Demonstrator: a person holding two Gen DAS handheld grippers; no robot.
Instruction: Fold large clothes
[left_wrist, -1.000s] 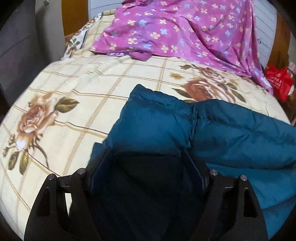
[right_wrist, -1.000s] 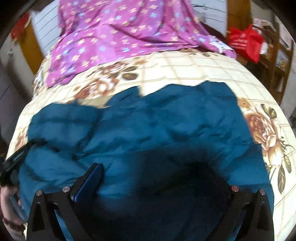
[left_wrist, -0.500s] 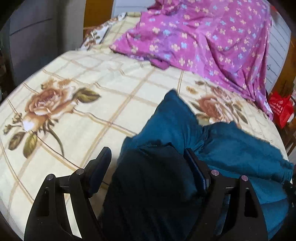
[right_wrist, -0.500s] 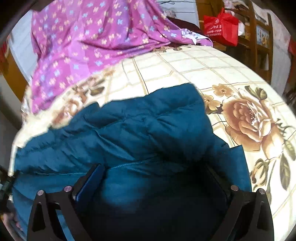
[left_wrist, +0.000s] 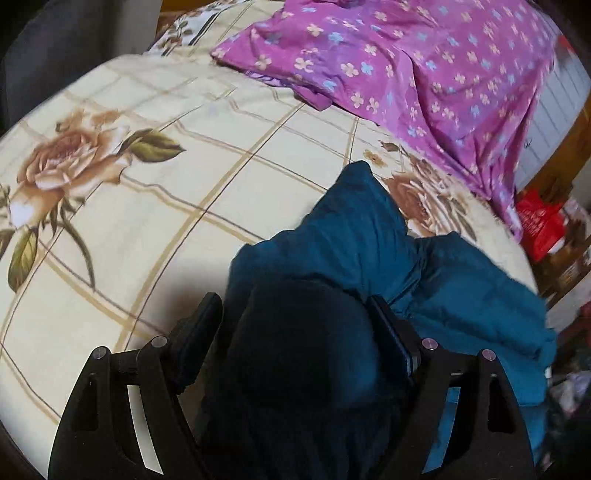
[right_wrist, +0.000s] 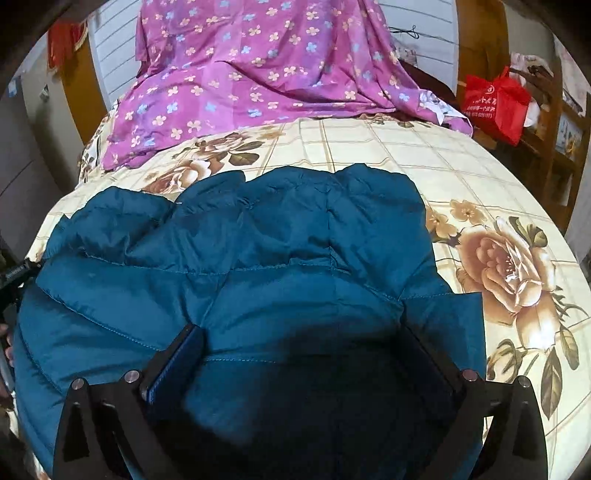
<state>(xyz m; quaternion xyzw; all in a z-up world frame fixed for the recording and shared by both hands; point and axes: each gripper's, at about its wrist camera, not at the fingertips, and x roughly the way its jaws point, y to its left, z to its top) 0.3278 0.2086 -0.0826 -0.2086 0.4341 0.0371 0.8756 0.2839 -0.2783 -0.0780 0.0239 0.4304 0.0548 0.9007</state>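
Teal padded jacket (right_wrist: 280, 258) bunched on floral bedspread (left_wrist: 155, 229), fold begun, unfinished. Left gripper (left_wrist: 295, 325) and right gripper (right_wrist: 303, 354) straddling bulky cloth; grasp unclear.

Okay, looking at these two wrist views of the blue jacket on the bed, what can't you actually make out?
- Left view: whether the left tool pinches the jacket; dark shadowed fabric fills the gap between its fingers.
- Right view: the same for the right tool, with shadow between its fingers.
- Both views: the jacket's near part, cut off by the bottom edge.
- Right view: the print on the red bag, too small.
- Left view: the purple sheet, cut off at the top.
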